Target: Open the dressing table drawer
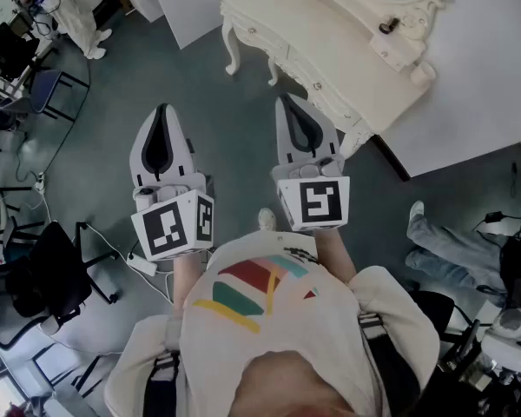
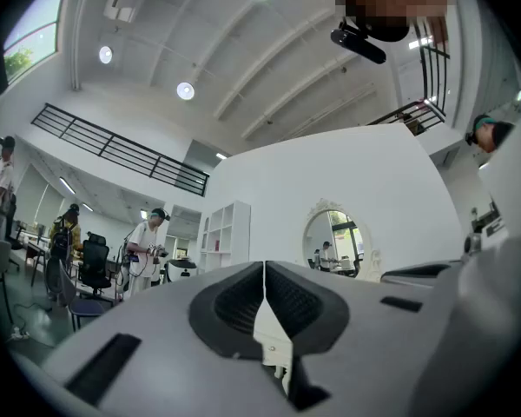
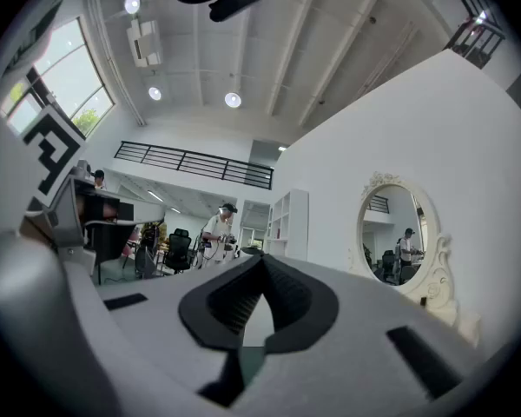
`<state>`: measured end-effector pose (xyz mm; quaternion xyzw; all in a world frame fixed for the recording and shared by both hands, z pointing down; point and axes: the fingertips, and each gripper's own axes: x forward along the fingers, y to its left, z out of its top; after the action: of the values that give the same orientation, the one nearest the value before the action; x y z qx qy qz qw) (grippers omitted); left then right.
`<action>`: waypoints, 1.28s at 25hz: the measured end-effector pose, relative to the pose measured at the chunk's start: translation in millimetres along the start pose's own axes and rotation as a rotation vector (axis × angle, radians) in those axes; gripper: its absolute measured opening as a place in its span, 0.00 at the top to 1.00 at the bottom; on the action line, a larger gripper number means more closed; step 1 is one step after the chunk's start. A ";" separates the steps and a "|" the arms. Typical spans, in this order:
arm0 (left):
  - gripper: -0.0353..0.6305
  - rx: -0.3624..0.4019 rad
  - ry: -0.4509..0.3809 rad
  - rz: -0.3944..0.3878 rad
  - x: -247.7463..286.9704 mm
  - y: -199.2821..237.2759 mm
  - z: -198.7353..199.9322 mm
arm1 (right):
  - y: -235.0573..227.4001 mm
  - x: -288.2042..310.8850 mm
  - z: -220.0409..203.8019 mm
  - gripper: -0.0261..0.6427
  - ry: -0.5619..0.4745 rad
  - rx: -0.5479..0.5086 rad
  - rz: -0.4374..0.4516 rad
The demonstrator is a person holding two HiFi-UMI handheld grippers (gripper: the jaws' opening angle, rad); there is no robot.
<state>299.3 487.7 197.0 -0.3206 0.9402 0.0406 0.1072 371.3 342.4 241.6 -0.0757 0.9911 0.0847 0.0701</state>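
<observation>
Left claw (image 1: 163, 111) closed, empty | right claw (image 1: 286, 101) closed, empty | drawer (image 1: 314, 82) near, beyond right claw

Open grey floor (image 1: 210, 102) ran clear straight ahead, up to the dressing table (image 1: 330, 46). Its curved legs (image 1: 232, 52) stood along the front, a white wall (image 1: 486, 59) closed off the right, and black office chairs (image 1: 43, 272) crowded the left side.
</observation>
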 end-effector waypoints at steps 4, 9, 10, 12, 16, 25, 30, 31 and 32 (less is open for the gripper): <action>0.94 -0.009 0.005 -0.013 5.2 -2.1 -3.9 | -2.4 2.7 -3.5 0.96 0.007 0.007 -0.008; 0.94 -0.016 0.012 -0.018 7.7 -1.3 -5.4 | -3.3 6.3 -1.9 0.96 -0.014 -0.008 -0.001; 0.94 -0.016 0.013 -0.017 8.3 -1.6 -6.3 | -3.6 7.3 -2.7 0.96 -0.015 -0.008 0.004; 0.94 -0.016 0.018 -0.013 10.9 -2.0 -9.4 | -2.9 10.9 -6.4 0.96 -0.003 0.003 0.024; 0.94 -0.013 0.031 0.000 19.6 1.6 -19.3 | -2.4 21.7 -12.9 0.96 -0.006 0.036 0.059; 0.94 -0.010 0.062 0.054 45.5 15.1 -38.9 | -15.1 51.7 -28.9 0.96 -0.022 0.072 0.091; 0.94 0.005 0.061 0.073 66.5 18.0 -45.6 | -27.7 68.1 -36.4 0.96 -0.035 0.134 0.121; 0.94 0.006 0.057 0.071 70.0 17.1 -47.3 | -30.5 70.1 -37.9 0.96 -0.040 0.146 0.123; 0.94 0.007 0.050 0.067 73.2 16.2 -49.3 | -32.7 71.8 -39.4 0.96 -0.044 0.156 0.125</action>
<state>224.3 449.9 228.4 -0.2895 0.9530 0.0327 0.0835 301.4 293.6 264.0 -0.0059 0.9956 0.0131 0.0921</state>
